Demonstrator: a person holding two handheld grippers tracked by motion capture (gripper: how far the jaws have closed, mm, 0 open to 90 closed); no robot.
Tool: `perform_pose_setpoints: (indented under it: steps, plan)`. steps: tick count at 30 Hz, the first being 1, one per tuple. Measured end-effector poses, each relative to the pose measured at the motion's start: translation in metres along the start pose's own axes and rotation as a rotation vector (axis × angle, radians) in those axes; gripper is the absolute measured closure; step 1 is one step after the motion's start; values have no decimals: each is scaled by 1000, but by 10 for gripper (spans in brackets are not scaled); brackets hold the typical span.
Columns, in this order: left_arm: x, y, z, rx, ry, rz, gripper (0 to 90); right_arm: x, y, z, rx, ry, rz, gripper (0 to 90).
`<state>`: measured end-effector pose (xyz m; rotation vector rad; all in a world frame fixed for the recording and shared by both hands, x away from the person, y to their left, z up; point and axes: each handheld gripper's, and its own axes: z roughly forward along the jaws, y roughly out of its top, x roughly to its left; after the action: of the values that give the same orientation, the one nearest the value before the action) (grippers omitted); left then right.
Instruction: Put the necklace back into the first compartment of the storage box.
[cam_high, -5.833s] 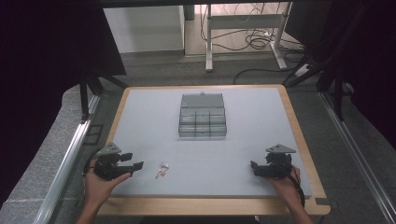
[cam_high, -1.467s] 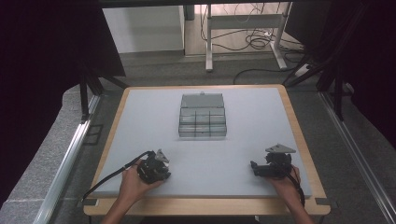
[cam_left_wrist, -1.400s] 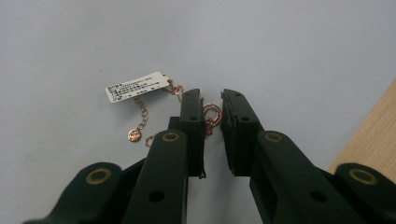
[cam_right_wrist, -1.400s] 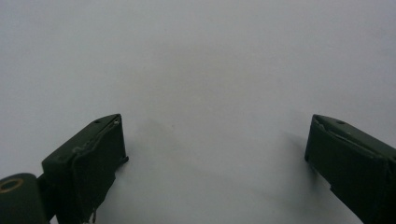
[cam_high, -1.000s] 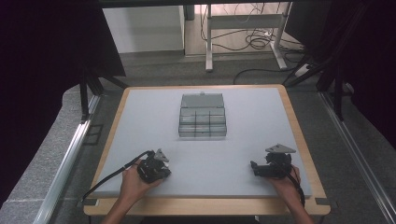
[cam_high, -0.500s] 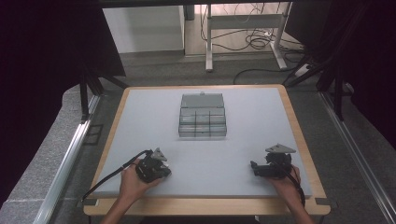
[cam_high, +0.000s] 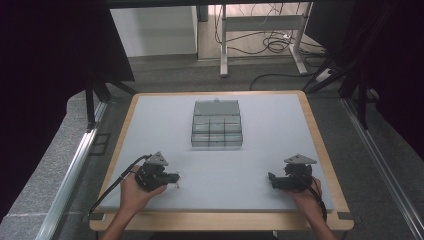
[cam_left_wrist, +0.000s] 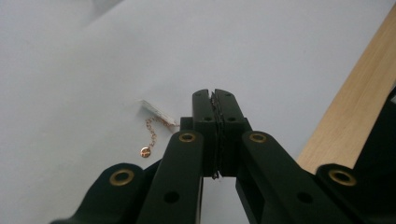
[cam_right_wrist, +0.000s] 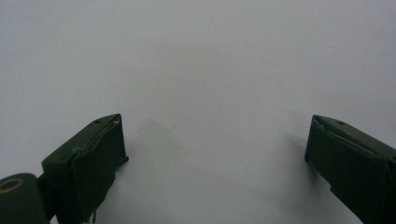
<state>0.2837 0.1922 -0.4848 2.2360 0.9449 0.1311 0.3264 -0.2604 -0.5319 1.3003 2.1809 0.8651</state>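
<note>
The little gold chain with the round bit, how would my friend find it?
Start at the grey table mat, near its front left. The chain lies beside the left gripper. It's coppery, ending in a tiny disc, hanging from a small white card.

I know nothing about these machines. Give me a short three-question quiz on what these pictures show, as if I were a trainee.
1. True or false: the jaws of the left gripper are pressed together.
2. Which item lies on the table beside the left gripper?
A. a spoon
B. a small chain with a white tag
C. a battery
3. Fill in: the clear compartment box sits toward the ___ edge of the table, away from the person.

Key:
1. True; the right gripper is the one whose jaws stand wide apart.
2. B
3. far
</note>
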Motion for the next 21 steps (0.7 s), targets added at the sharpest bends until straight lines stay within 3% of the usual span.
perform_pose_setpoints:
  steps: [6, 14, 21]
  plan:
    - [-1, 8, -17, -51, -19, -5, 896, 0, 0, 0, -1, -1, 0, 46]
    - [-2, 31, -40, -79, -13, 25, 896, 0, 0, 0, -1, -3, 0, 46]
    - [0, 43, -53, -105, -15, 25, 896, 1, 0, 0, -2, -4, -2, 47]
